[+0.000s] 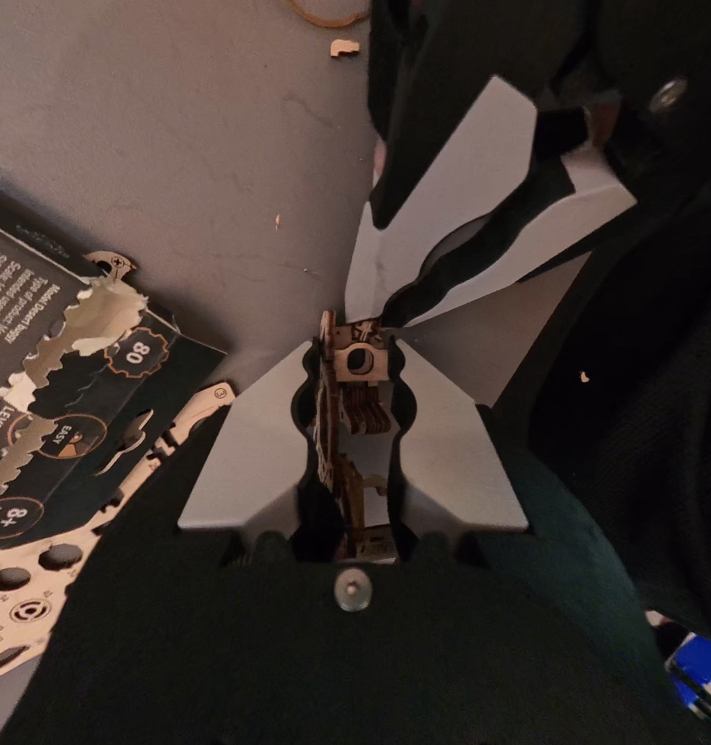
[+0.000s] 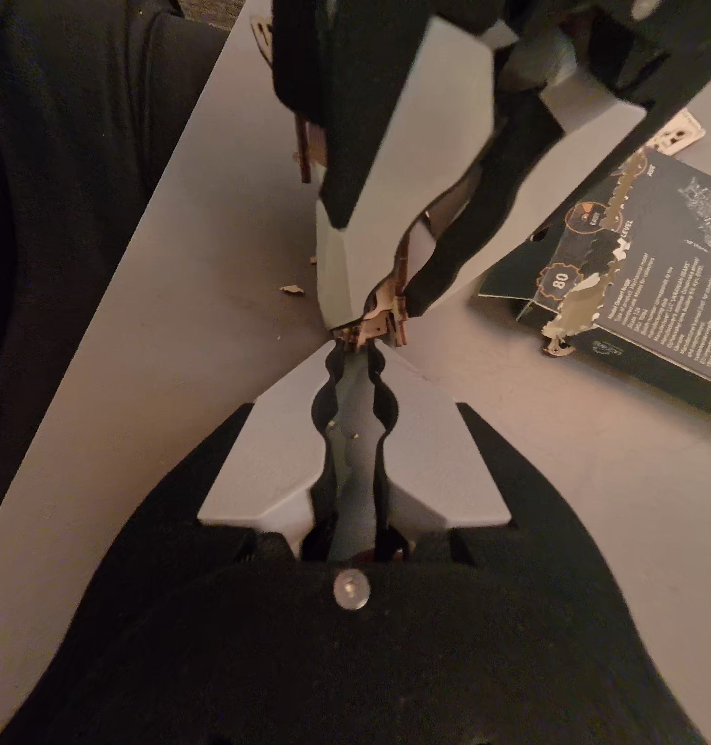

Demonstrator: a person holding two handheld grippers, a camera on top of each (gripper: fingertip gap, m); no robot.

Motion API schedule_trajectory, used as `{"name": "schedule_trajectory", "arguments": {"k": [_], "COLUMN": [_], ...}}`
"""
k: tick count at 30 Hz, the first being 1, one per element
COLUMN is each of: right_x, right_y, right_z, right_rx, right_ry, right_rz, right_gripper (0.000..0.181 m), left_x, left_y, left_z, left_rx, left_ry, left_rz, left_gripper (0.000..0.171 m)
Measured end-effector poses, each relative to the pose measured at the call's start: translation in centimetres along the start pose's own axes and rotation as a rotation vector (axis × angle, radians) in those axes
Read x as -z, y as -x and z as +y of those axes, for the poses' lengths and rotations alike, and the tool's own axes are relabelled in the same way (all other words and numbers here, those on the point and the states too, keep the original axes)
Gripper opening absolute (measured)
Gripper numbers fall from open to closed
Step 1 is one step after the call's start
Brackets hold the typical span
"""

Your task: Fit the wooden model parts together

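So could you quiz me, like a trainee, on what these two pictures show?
1. True or false: the left hand-held gripper grips the pale laser-cut wooden model assembly.
2. Which lies on the grey table: A) torn dark cardboard box, B) red mug?
3. Fill in: the right hand-held gripper meets the model at its ___.

Key: 1 true; 2 A; 3 fingertips.

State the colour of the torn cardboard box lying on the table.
Black with orange-ringed badges, the torn cardboard box shows best in the right wrist view.
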State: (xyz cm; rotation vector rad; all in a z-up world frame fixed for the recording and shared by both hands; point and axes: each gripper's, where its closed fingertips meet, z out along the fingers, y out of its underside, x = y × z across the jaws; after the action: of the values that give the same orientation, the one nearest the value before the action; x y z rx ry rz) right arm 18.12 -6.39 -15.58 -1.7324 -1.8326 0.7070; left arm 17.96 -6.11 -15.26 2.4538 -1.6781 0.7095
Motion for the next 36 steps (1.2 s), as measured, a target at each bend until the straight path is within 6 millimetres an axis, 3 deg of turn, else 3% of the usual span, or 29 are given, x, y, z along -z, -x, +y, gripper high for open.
{"name": "schedule_trajectory", "arguments": {"k": [6, 9, 15, 22, 36], "right_x": [-0.1, -0.1, -0.2, -0.5, -0.5], "right_y": [-0.2, -0.3, -0.5, -0.5, -0.2], "right_z": [-0.1, 0.0, -0.1, -0.2, -0.7], "right_rx": [-0.013, -0.037, -0.044, -0.041, -0.036], "right_ry": [0.013, 0.007, -0.001, -0.001, -0.005], "right_rz": [-0.004, -0.008, 0.006, 0.018, 0.012], "right_gripper": [0.008, 0.008, 0.009, 0.008, 0.009], "left_x": [0.2, 1.0, 0.1, 0.2, 0.3], "left_y": [0.1, -0.8, 0.5, 1.0, 0.8], "left_z": [0.1, -0.7, 1.2, 2.0, 1.4], "left_rx": [0.005, -0.008, -0.099, -0.093, -0.083], "left_ry": [0.015, -0.020, 0.102, 0.095, 0.063], "left_rz": [0.015, 0.036, -0.204, -0.238, -0.139], "left_gripper": [0.032, 0.046, 0.065, 0.043, 0.036]}}
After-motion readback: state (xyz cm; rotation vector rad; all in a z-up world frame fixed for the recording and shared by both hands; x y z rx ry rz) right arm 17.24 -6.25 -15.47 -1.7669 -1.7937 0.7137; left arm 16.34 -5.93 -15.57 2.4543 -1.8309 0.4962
